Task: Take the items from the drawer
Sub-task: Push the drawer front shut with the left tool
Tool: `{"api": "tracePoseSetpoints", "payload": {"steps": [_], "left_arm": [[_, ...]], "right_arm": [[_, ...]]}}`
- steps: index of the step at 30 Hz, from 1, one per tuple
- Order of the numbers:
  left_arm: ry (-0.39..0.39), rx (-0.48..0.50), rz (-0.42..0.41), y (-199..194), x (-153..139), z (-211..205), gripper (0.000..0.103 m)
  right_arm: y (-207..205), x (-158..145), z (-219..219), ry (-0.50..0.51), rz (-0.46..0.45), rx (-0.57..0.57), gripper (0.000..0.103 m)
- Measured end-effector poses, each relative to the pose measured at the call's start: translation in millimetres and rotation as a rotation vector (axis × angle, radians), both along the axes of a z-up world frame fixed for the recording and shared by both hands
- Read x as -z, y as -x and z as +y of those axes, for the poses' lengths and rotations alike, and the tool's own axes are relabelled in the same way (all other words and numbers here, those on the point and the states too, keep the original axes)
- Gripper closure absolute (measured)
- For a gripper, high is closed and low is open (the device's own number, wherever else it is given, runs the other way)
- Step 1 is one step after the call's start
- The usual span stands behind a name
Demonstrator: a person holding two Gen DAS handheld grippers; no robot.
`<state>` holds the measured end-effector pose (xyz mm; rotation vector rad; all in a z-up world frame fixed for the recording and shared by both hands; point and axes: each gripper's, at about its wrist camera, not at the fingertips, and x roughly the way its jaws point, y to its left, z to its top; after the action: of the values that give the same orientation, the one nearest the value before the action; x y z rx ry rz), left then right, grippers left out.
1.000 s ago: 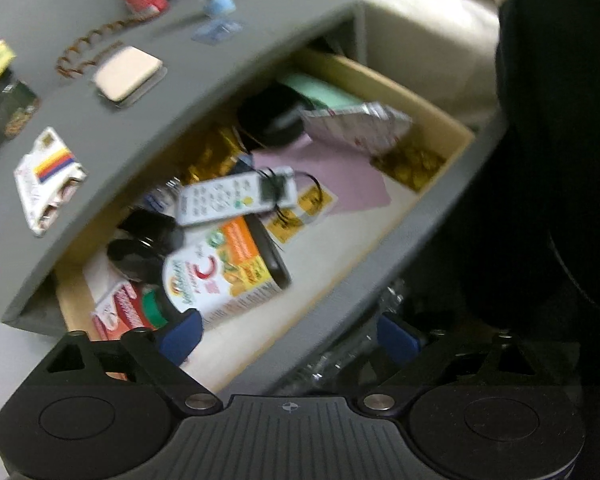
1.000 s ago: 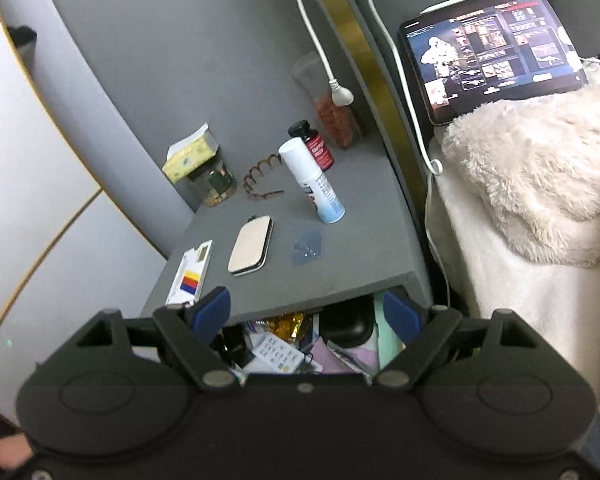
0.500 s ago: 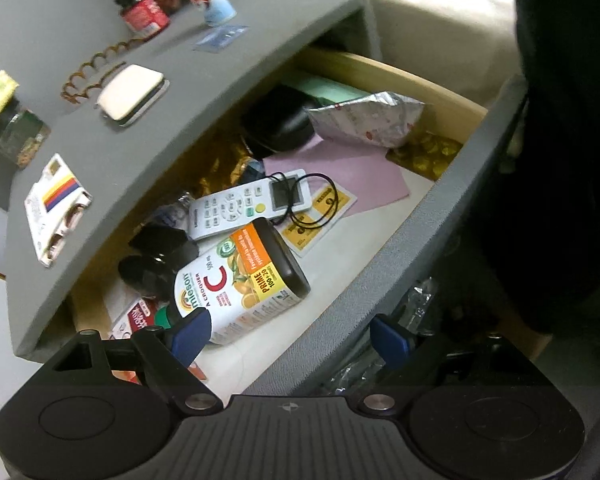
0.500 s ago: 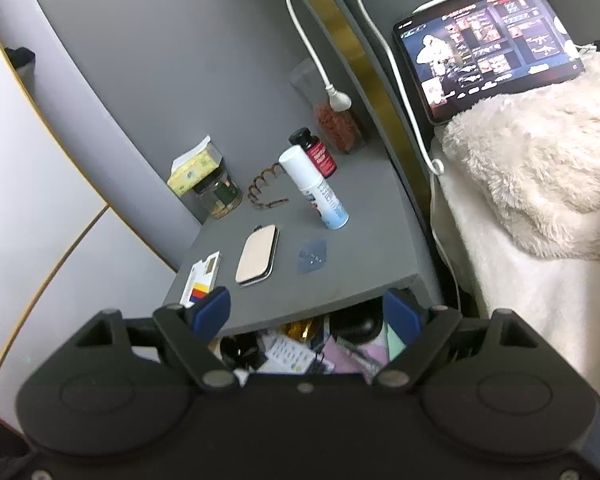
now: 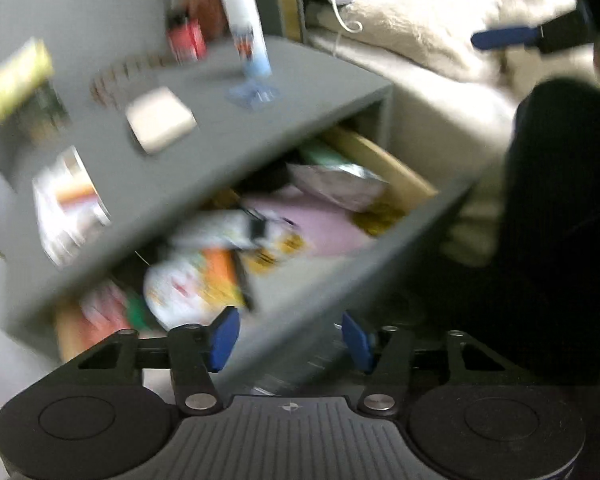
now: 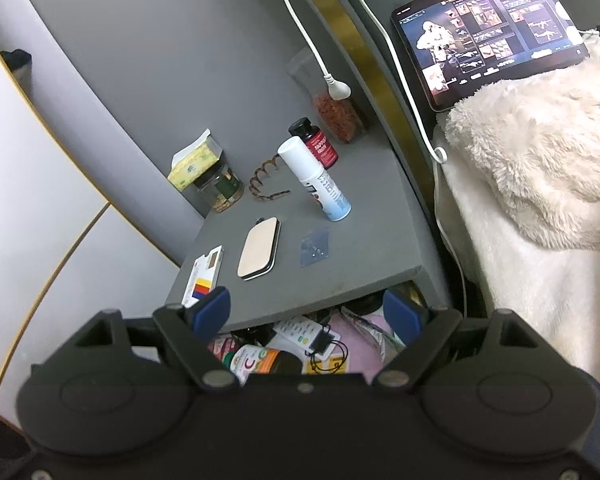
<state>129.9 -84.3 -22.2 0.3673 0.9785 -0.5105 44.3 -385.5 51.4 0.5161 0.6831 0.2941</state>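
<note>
Left gripper (image 5: 288,340) has risen, fingers closing on nothing above drawer (image 5: 340,280).

You face a grey nightstand (image 6: 364,256) against a grey wall (image 6: 160,60). A bed (image 6: 540,280) with a cream blanket (image 6: 540,160) stands beside it; lighting appears dim.
</note>
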Motion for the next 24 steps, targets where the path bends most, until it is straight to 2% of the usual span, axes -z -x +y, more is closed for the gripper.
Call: {"api": "tracePoseSetpoints", "payload": {"steps": [2, 5, 14, 16, 18, 20, 24], "left_arm": [[0.007, -0.008, 0.051, 0.8, 5.2, 1.3, 0.073], [-0.017, -0.013, 0.089, -0.4, 14.3, -0.2, 0.075], [-0.073, -0.086, 0.115, -15.3, 33.7, 1.3, 0.077], [-0.056, -0.111, 0.13, -20.4, 34.0, 4.1, 0.079], [-0.031, -0.145, 0.15, -26.2, 33.6, 7.9, 0.085], [-0.017, -0.176, 0.168, -30.7, 35.4, 15.3, 0.099], [0.008, -0.213, 0.197, -37.7, 35.8, 24.2, 0.101]], "right_arm": [[1.1, 0.1, -0.4, -0.004, -0.001, 0.002, 0.02], [1.8, 0.2, -0.7, -0.005, -0.001, 0.003, 0.02], [1.3, 0.3, -0.8, -0.005, 0.005, 0.008, 0.02], [1.0, 0.4, -1.3, -0.012, 0.005, 0.01, 0.02], [0.5, 0.9, -1.1, -0.012, 0.007, 0.008, 0.02], [0.1, 0.9, -0.1, -0.009, 0.006, 0.005, 0.02], [-1.7, 1.0, 2.8, 0.001, 0.008, -0.003, 0.02]]}}
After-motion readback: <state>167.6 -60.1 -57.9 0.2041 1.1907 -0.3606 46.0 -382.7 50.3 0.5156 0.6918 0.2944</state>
